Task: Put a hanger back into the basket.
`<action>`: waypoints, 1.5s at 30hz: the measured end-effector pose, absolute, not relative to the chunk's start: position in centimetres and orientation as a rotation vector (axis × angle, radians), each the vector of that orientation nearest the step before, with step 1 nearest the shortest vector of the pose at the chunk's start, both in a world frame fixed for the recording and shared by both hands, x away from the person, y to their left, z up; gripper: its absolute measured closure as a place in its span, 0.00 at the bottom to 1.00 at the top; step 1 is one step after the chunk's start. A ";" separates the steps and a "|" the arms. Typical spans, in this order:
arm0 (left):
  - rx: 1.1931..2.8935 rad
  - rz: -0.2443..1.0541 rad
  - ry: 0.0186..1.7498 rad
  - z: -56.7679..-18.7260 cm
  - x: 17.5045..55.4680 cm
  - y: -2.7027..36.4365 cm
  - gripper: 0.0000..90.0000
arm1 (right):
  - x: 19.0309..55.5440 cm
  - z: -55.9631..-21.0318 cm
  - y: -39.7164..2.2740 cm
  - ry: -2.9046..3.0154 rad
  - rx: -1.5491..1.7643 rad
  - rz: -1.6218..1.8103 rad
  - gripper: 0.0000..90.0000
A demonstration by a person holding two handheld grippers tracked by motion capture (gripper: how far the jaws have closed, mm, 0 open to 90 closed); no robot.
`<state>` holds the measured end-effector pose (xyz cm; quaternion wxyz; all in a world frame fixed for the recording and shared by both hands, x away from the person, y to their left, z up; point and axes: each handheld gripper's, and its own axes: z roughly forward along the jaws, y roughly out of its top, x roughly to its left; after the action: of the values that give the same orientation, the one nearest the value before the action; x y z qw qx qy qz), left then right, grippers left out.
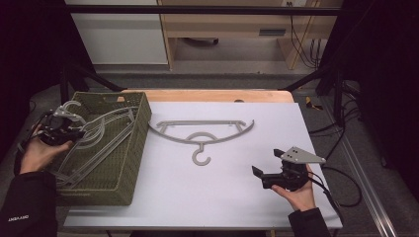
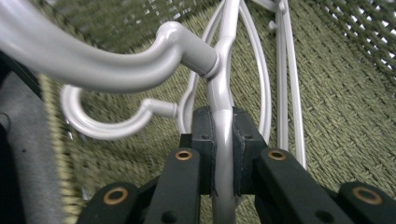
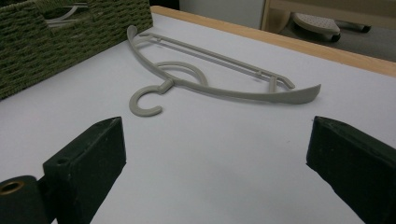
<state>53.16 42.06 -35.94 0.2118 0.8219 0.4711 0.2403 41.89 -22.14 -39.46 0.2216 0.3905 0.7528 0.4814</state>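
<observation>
Hanger (image 2: 223, 122) pinched by shut left hand-held gripper (image 2: 223, 154) inside woven basket (image 1: 141, 123), tangled among others; may snag, drag neighbours. Right hand-held gripper (image 3: 215, 154) wide open, empty, above desk (image 1: 237, 197), near loose hanger (image 1: 202, 131).

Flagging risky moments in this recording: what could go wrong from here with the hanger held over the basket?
The left gripper clamps a grey plastic hanger by its thin bar, so it might pivot or slip. Its hook could snag the other grey hangers in the green woven basket.
</observation>
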 end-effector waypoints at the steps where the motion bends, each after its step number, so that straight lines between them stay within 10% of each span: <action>1: 2.279 0.647 1.321 -36.2 53.2 42.2 0.91 | 41.9 -39.5 -22.2 2.078 1.076 1.332 0.06; 10: 2.270 0.559 1.429 -38.1 53.8 42.3 0.89 | 41.9 -39.4 -22.2 2.079 1.071 1.335 0.06; 16: 2.188 0.611 1.461 -37.1 52.4 43.0 0.71 | 41.8 -39.2 -22.2 2.076 1.071 1.335 0.06; 45: 1.926 0.629 0.909 -33.4 44.3 31.2 0.20 | 42.3 -39.1 -21.7 2.090 1.040 1.330 0.07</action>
<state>44.31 31.21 -33.42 0.4445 0.7768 0.3669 0.2537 42.30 -21.70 -39.08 0.2255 0.3769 0.7579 0.4824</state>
